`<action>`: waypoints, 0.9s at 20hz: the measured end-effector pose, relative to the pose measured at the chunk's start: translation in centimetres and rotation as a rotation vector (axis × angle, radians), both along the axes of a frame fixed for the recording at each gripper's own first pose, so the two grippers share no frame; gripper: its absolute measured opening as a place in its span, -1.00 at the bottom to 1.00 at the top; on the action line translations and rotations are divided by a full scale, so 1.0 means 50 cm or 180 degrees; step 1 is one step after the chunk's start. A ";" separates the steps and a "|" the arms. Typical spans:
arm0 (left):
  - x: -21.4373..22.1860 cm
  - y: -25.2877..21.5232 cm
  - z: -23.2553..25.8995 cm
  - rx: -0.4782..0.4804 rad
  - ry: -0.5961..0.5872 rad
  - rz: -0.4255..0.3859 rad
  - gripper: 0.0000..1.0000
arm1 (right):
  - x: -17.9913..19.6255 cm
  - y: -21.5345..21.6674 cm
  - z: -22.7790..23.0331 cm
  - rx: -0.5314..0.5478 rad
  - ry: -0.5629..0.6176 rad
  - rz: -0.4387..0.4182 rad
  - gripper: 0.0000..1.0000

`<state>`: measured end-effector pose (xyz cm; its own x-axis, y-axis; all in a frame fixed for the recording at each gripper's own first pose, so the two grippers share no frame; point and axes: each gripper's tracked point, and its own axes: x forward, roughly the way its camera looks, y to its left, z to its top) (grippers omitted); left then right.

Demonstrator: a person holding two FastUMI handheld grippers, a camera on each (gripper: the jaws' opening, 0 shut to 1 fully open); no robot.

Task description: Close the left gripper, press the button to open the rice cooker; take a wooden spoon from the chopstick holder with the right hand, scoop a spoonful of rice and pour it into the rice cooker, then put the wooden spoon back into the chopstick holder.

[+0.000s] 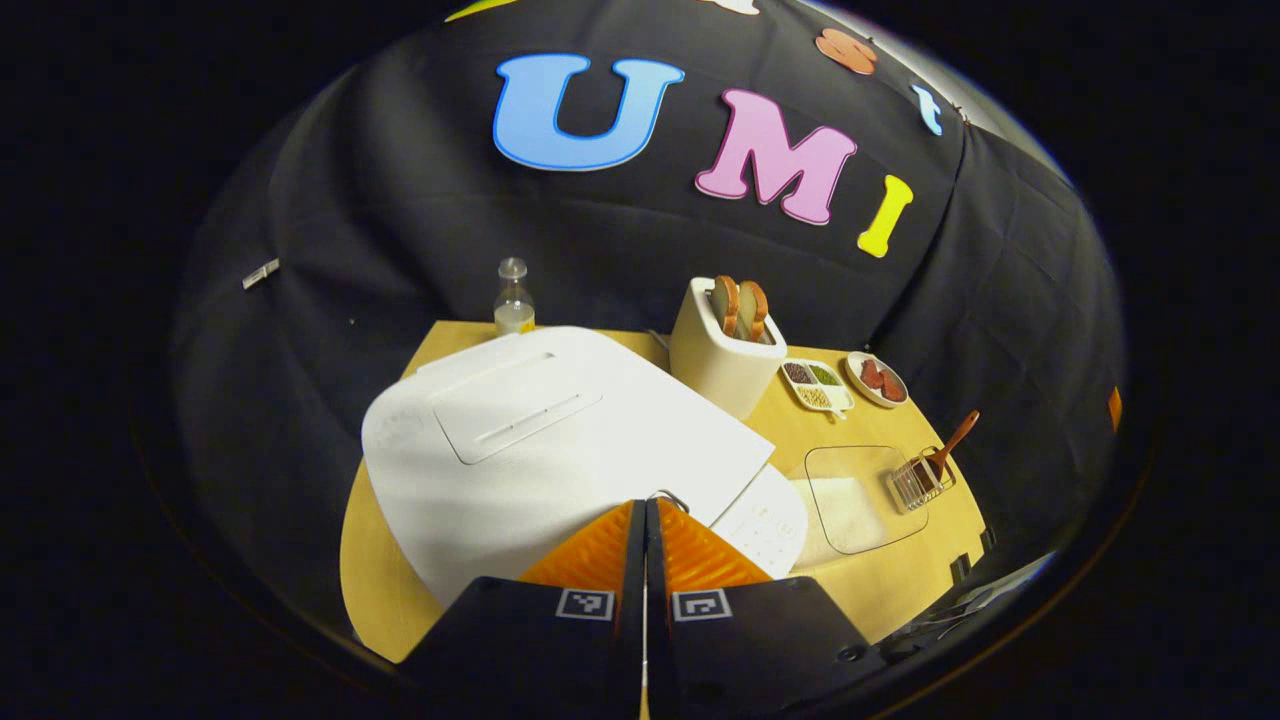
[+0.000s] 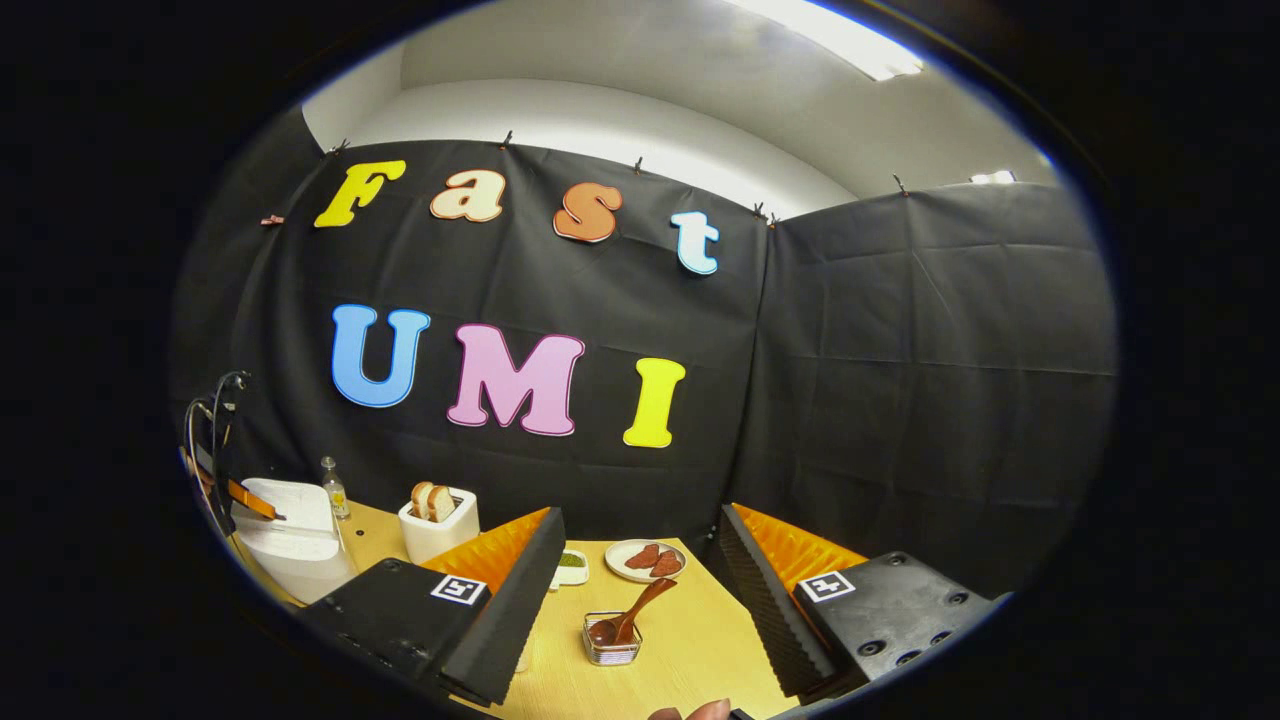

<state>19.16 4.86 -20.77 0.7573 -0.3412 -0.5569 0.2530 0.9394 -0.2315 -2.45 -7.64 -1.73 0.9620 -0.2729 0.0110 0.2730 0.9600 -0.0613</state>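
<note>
Wooden spoon (image 2: 630,612) stands tilted in the chopstick holder (image 2: 611,640), just ahead of the right hand-held gripper (image 2: 640,590), whose jaws are spread wide, nothing held. We judge it light, stiff, smooth; grip mid-handle. Left hand-held gripper (image 1: 645,510) is closed, tips over the rice cooker (image 1: 560,450) front edge; lid down, on the counter (image 2: 690,640).

One rice cooker (image 1: 560,440), one toaster (image 1: 718,352) holding two bread slices (image 1: 739,305), one bottle (image 1: 514,298), one divided dish (image 1: 817,385), one plate (image 1: 877,379), one clear container (image 1: 862,496), one chopstick holder (image 1: 920,482), one wooden spoon (image 1: 955,436).
</note>
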 end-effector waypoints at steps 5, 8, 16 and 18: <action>0.023 0.044 0.121 0.0154 -0.0806 0.0348 -0.82 | -0.013 -0.001 -0.008 0.0001 0.0022 -0.0044 0.94; 0.036 0.097 0.219 0.0452 -0.1450 0.0685 -0.81 | -0.016 0.013 -0.010 -0.0006 0.0025 -0.0017 0.94; -0.037 0.145 0.344 0.0547 -0.2223 0.1222 0.48 | -0.014 0.036 -0.042 0.0087 0.0143 0.0103 0.94; -0.060 0.128 0.343 0.0382 -0.2170 0.1258 0.95 | -0.007 0.030 -0.062 0.0156 0.0193 0.0168 0.94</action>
<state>16.15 11.28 -3.64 0.9968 0.0569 0.0568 -0.0548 0.9978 -0.0371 -2.78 -6.16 -4.81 0.9736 -0.2205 -0.0597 0.2191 0.9753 -0.0288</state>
